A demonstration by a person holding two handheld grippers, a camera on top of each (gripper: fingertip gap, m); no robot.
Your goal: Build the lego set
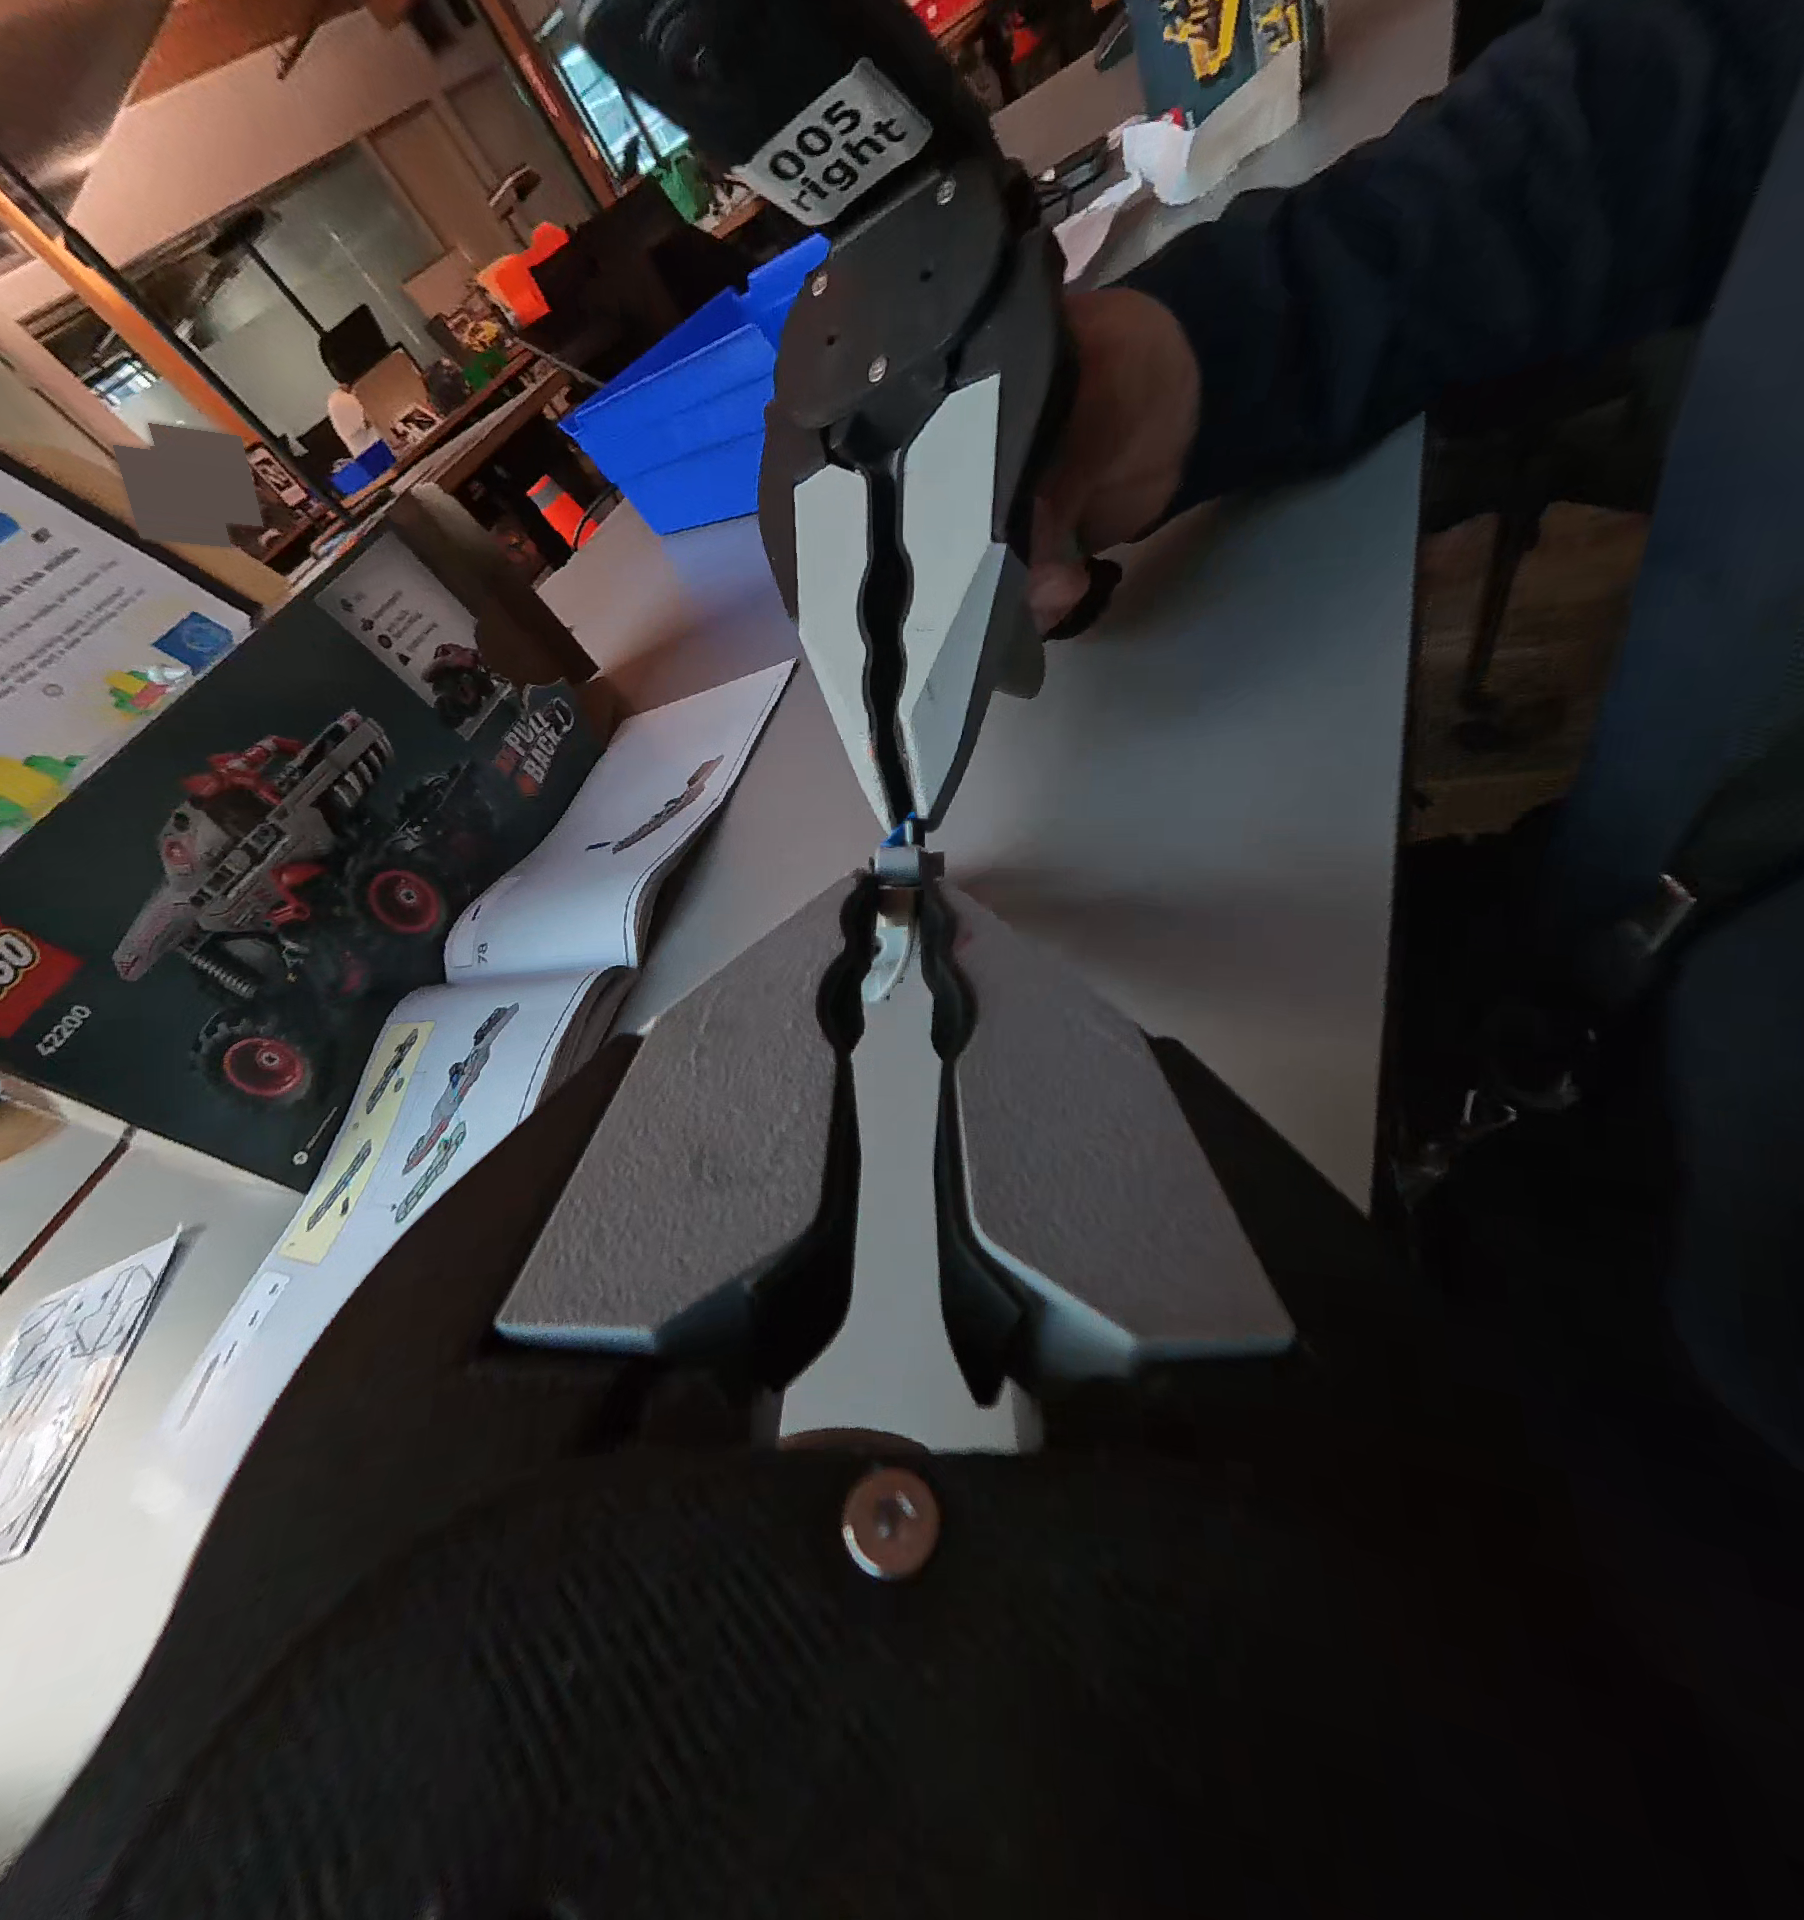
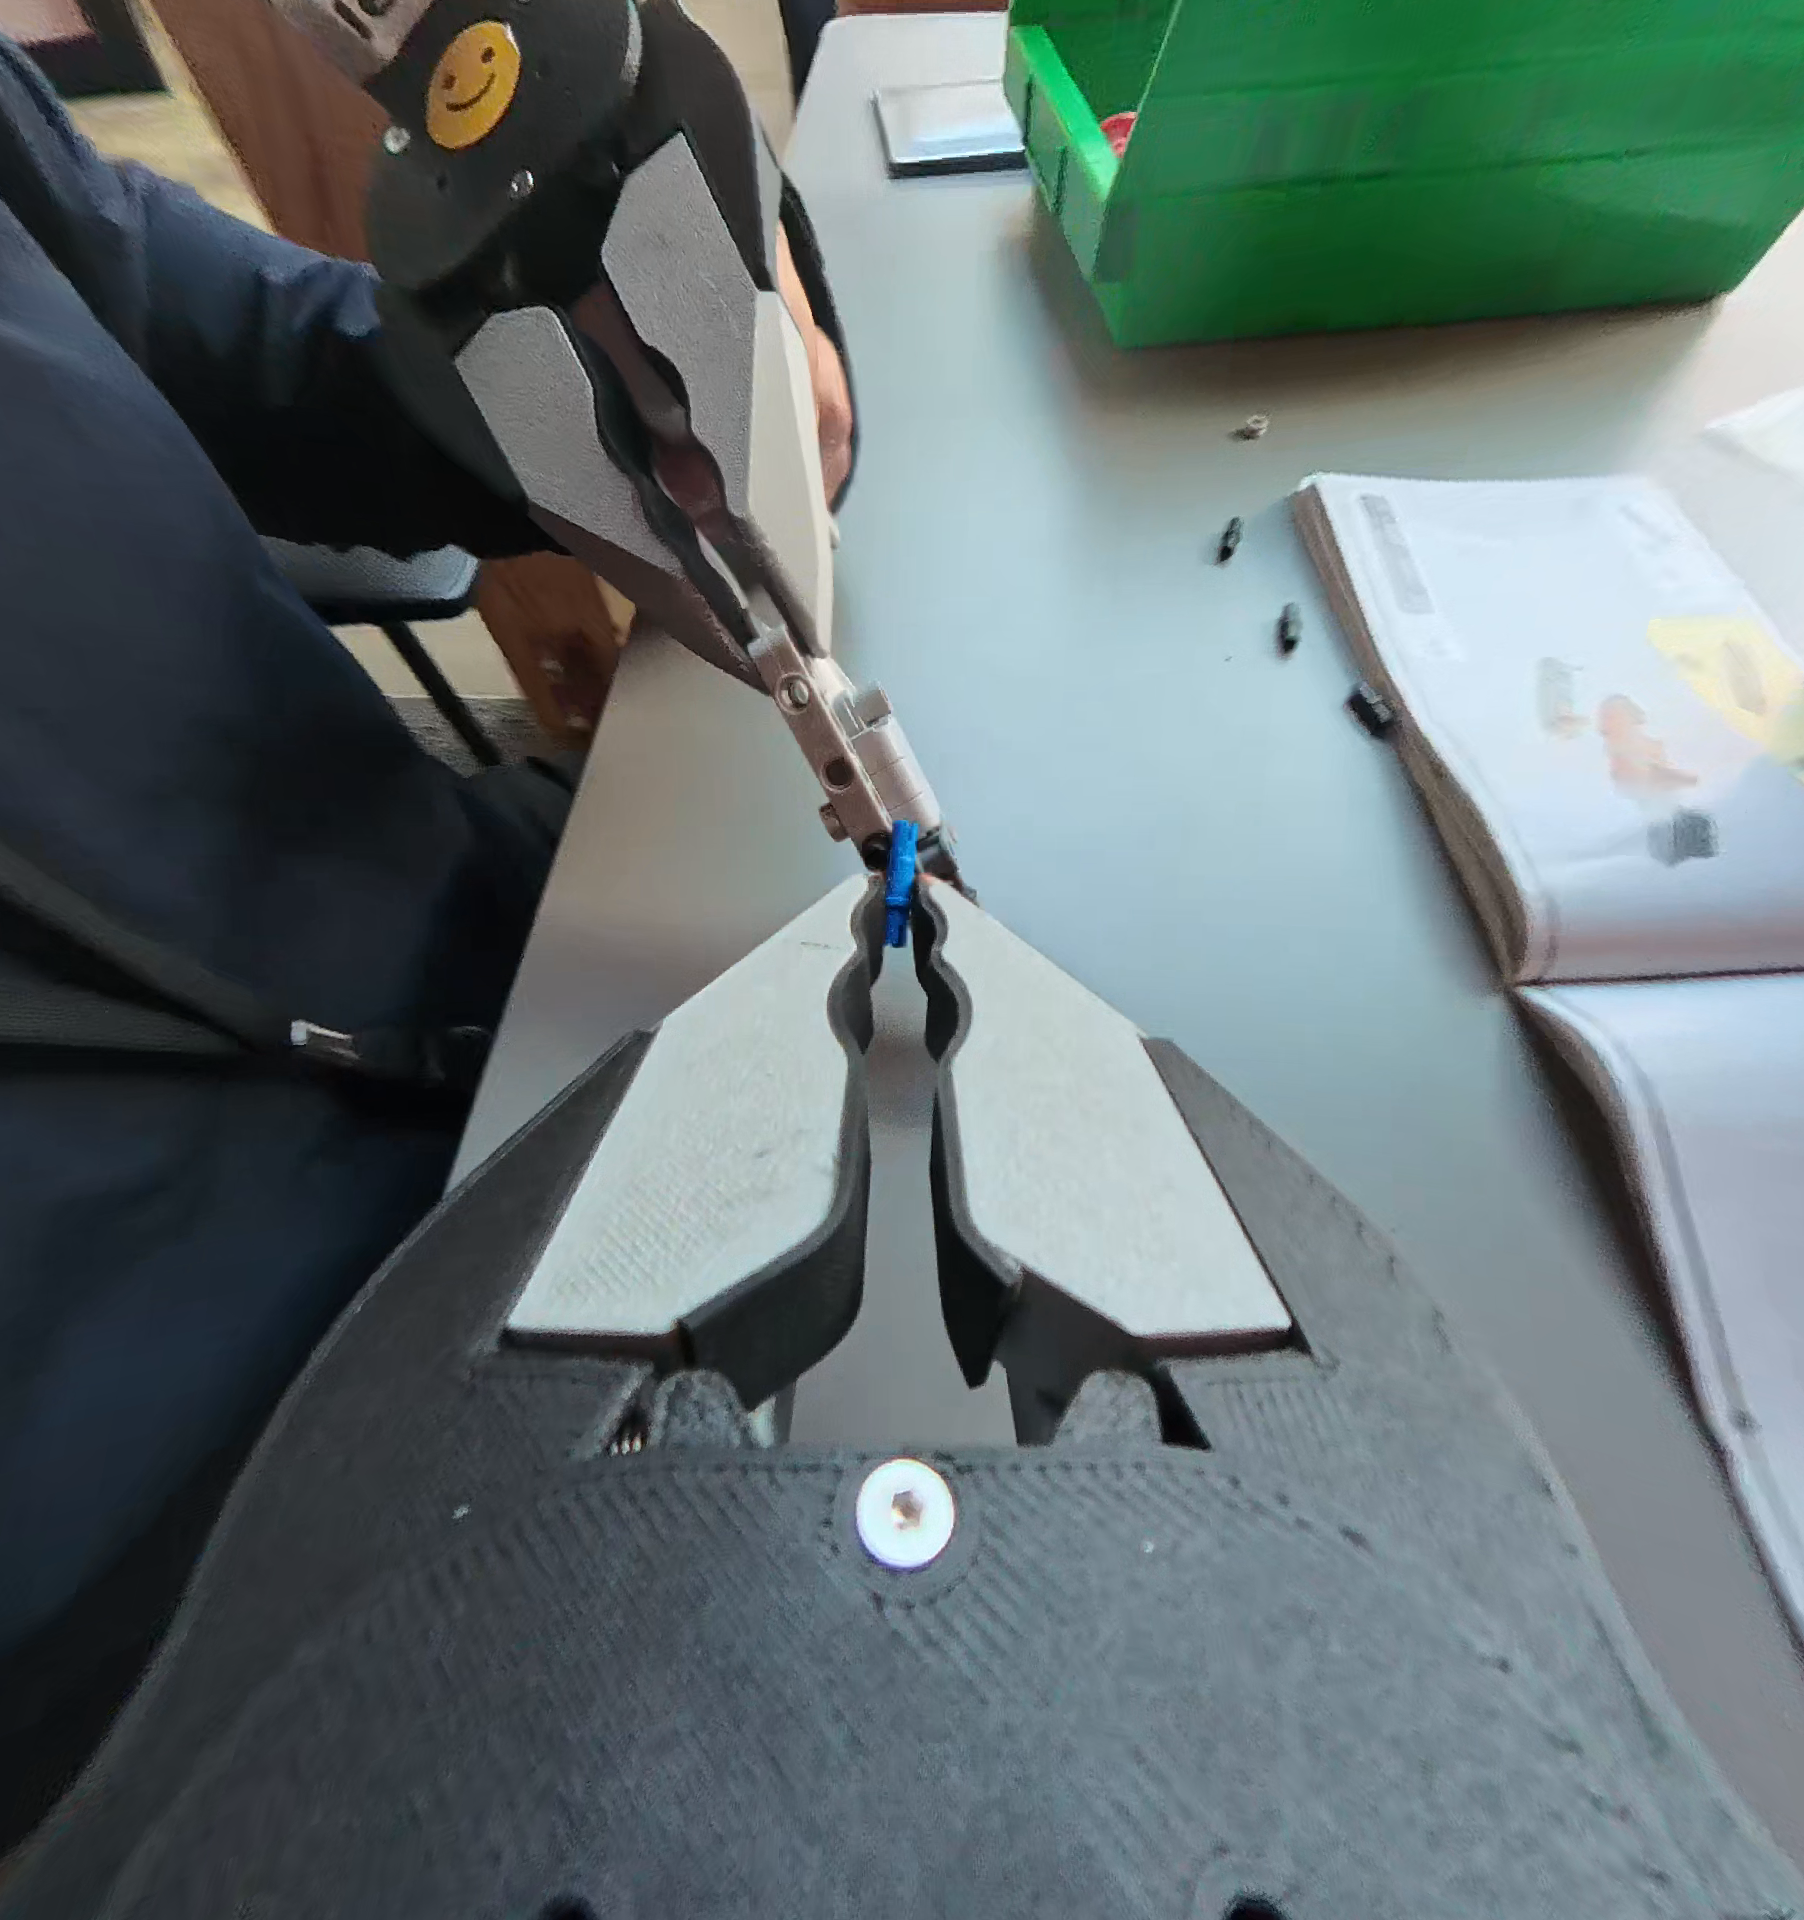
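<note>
My left gripper (image 1: 896, 894) is shut on a small grey lego assembly (image 1: 896, 864), held above the grey table. In the right wrist view the same assembly (image 2: 856, 748) shows as a grey beam with stacked pieces in the left gripper (image 2: 773, 644). My right gripper (image 2: 898, 902) is shut on a blue pin (image 2: 900, 878). The pin's tip touches the end of the grey assembly. In the left wrist view the right gripper (image 1: 903, 821) comes from above, with a bit of the blue pin (image 1: 906, 828) at its tips.
An open instruction booklet (image 2: 1604, 727) lies on the table (image 2: 1085, 520), with three small black pins (image 2: 1287, 629) beside it. A green bin (image 2: 1397, 177) stands at the back. In the left wrist view, the set's box (image 1: 254, 883), the booklet (image 1: 607, 862) and a blue bin (image 1: 690, 416) stand left. One gripper's finger ends stand about 5 cm off the other's.
</note>
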